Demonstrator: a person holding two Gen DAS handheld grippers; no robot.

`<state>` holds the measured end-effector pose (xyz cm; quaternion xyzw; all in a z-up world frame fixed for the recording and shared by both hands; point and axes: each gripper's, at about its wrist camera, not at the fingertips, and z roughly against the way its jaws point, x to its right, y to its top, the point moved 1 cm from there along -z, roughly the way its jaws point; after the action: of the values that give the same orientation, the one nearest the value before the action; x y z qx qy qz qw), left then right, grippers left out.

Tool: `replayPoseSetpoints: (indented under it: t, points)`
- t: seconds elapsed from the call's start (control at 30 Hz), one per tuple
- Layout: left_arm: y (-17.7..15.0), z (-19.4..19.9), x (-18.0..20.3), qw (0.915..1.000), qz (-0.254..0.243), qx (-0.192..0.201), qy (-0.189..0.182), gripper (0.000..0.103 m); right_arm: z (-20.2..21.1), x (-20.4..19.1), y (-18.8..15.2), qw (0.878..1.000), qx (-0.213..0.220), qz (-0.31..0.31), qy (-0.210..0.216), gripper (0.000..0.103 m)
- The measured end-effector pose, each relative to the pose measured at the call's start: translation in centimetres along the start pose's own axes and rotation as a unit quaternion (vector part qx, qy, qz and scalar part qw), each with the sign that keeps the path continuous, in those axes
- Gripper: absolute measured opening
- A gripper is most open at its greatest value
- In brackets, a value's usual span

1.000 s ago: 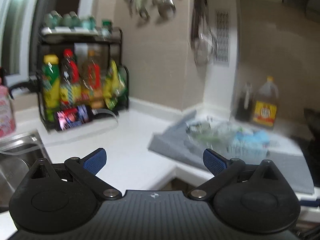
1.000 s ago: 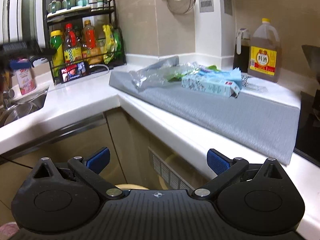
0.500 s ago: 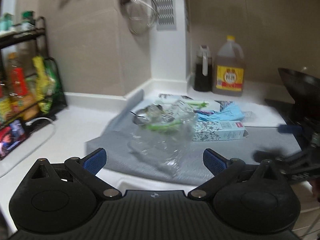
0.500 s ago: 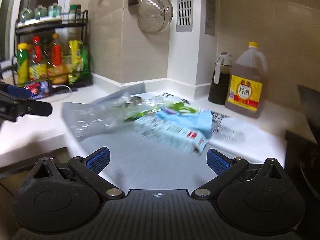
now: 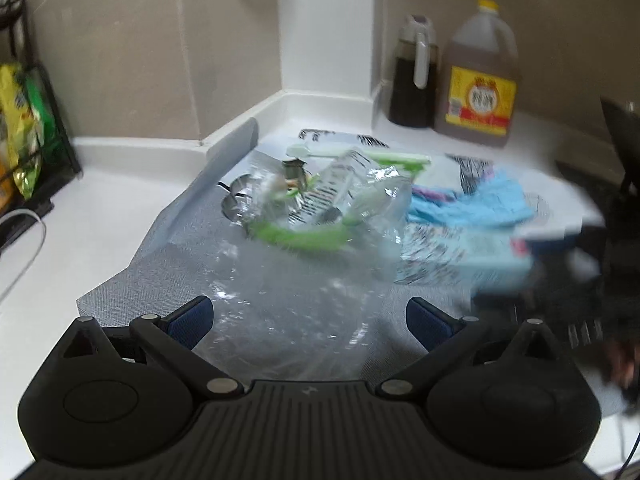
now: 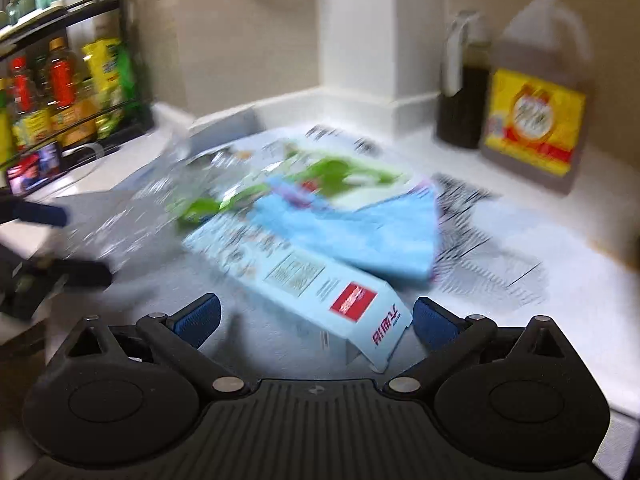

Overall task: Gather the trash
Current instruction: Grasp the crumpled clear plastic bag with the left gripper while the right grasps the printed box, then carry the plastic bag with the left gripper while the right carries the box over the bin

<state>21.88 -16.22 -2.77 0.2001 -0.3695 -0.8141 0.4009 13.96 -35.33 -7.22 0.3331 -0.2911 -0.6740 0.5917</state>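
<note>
Right wrist view: grey mat [image 6: 132,280] on white counter [image 6: 580,280], trash heaped on it. Light-blue carton [image 6: 320,280] lies flat, long axis running from far left to near right; its near end sits between the right gripper [image 6: 316,320] fingers, both blue pads spread wide, nothing held, no contact that I can make out. Blue cloth [image 6: 360,232] just behind the carton, touching or overlapping it. Green-and-white wrapper [image 6: 340,172] further back. Frame heavily blurred.

Left wrist view: clear plastic bag [image 5: 304,280] spread over the mat [image 5: 132,280], reaching in between the left gripper [image 5: 310,320] fingers, also spread wide and empty. Green strip [image 5: 304,240] lies crosswise inside the bag, beyond the tips. Carton [image 5: 480,256] off to the right, nearer the right gripper [image 5: 592,272], blurred dark there.

Judgement: right gripper is the nearer to the carton, and is square across its narrow width; a short push forward, then close. Left is placed for the bag.

Jug [image 6: 536,92] and dark bottle [image 6: 460,92] stand well apart, behind.
</note>
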Motion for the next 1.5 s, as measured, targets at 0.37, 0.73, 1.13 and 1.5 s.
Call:
replayPoseSetpoints:
  t: [0.37,0.73,1.13,1.5]
  points:
    - [0.2,-0.7,-2.1,0.9999,-0.001,-0.011,-0.005,0.103,0.2,-3.0,0.0,0.998,0.001,0.049,0.042,0.101]
    - [-0.3,1.8,-2.3,0.9993,0.018,-0.019,-0.028,0.01,0.3,-4.7,-1.2,0.997,0.024,0.078,0.013,0.042]
    - [-6.3,14.2,-2.5,0.996,0.04,0.073,-0.035,0.006,11.0,-7.3,-5.2,0.981,0.147,0.113,-0.052,0.041]
    - [-15.4,22.8,-2.6,0.9936,0.078,0.082,-0.002,0.006,19.1,-13.9,-10.2,0.965,0.21,0.155,-0.029,0.042]
